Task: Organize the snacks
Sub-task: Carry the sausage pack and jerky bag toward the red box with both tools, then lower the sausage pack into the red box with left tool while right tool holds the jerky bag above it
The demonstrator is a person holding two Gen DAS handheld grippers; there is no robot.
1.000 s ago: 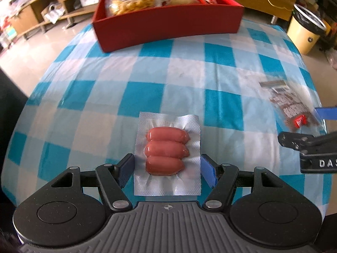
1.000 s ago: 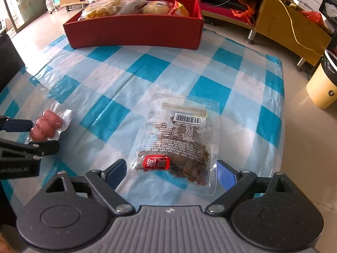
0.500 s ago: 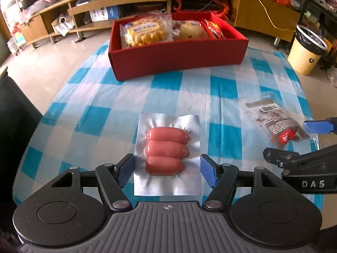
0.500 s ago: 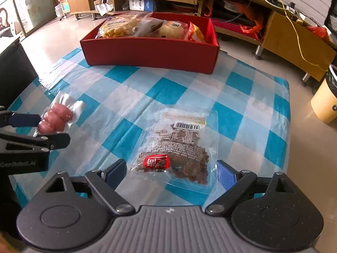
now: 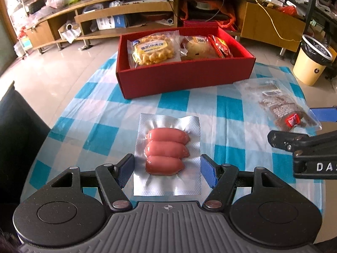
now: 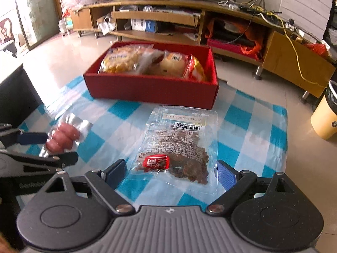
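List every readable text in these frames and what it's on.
"DA", cut off by the frame edge: body of the right claw, left wrist view.
"2025...": date code on the white label of the dried-meat packet; later digits unsure.
Logo on the left claw body: too blurred.
Chinese characters on the yellow snack bag and the packet's red sticker: not legible.
Sausage pack: none.

"DAS" in white on black right gripper point(image 5: 311, 126) body; barcode, mirrored date digits on clear dried-meat snack pouch point(image 6: 179, 145).
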